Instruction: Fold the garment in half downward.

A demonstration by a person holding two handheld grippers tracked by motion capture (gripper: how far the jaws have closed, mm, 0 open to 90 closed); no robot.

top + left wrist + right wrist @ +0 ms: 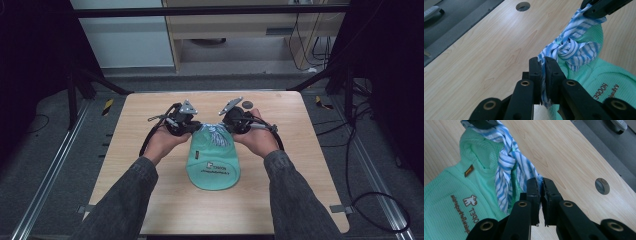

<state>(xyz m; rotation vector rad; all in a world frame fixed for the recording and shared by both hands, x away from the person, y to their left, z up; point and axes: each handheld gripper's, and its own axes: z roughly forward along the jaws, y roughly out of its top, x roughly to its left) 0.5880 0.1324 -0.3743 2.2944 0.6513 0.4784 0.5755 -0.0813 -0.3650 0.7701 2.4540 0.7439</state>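
A mint-green mesh bag [214, 162] with dark printed lettering lies on the wooden table [150, 125]. At its far end a blue-and-white striped ribbon [216, 132] is tied in a knot [564, 48]. My left gripper [192, 126] is shut on one ribbon end [543, 75], just left of the bag's top. My right gripper [226, 125] is shut on the other ribbon end [539, 185], on the right side. The ribbon knot [505, 160] sits between the two grippers, over the bag's neck [477, 152]. The bag's logo [466, 208] faces up.
A round cable hole [247, 104] sits in the table beyond the right gripper; the same hole [523, 6] is in the left gripper view. Dark frame legs stand at both back corners. Cables trail on the floor at the right.
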